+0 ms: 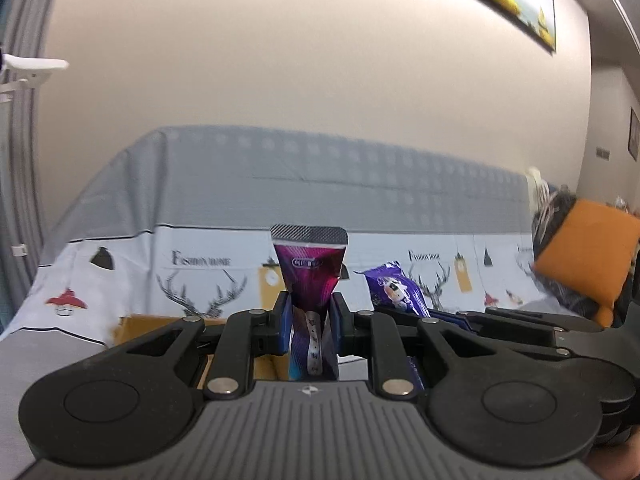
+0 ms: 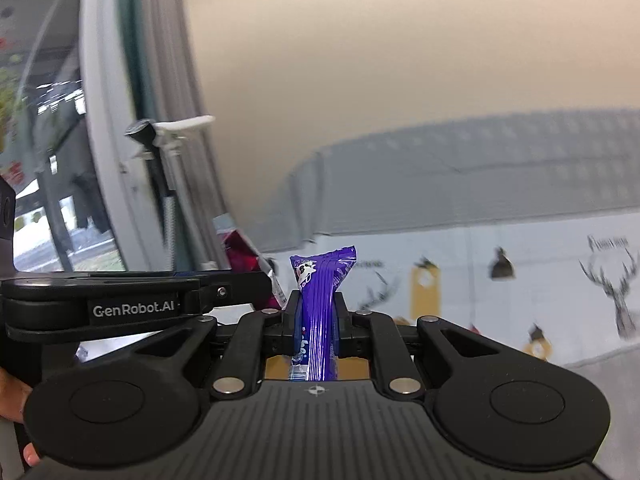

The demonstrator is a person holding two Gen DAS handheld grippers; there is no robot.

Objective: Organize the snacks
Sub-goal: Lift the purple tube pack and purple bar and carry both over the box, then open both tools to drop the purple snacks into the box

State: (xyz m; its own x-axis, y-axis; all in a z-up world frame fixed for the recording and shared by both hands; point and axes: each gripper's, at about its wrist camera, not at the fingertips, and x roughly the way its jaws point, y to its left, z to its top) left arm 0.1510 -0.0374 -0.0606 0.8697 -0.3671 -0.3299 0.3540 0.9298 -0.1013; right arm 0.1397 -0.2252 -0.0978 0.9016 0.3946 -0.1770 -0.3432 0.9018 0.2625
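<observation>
My left gripper (image 1: 310, 322) is shut on a magenta snack packet (image 1: 310, 276) that stands upright between the pads, its silver sealed end up. My right gripper (image 2: 316, 322) is shut on a purple snack packet (image 2: 320, 292), also upright. The purple packet (image 1: 396, 288) shows in the left wrist view just right of the magenta one, with the right gripper's body below it. The magenta packet (image 2: 246, 258) shows in the right wrist view to the left, behind the left gripper's black body (image 2: 132, 308). Both are held up in the air, close side by side.
A brown cardboard box (image 1: 140, 326) lies below the grippers, partly hidden; it also shows in the right wrist view (image 2: 276, 366). Behind is a sofa with a grey and white deer-print cover (image 1: 200, 276). An orange cushion (image 1: 588, 252) lies at the right. A window (image 2: 44, 140) is at the left.
</observation>
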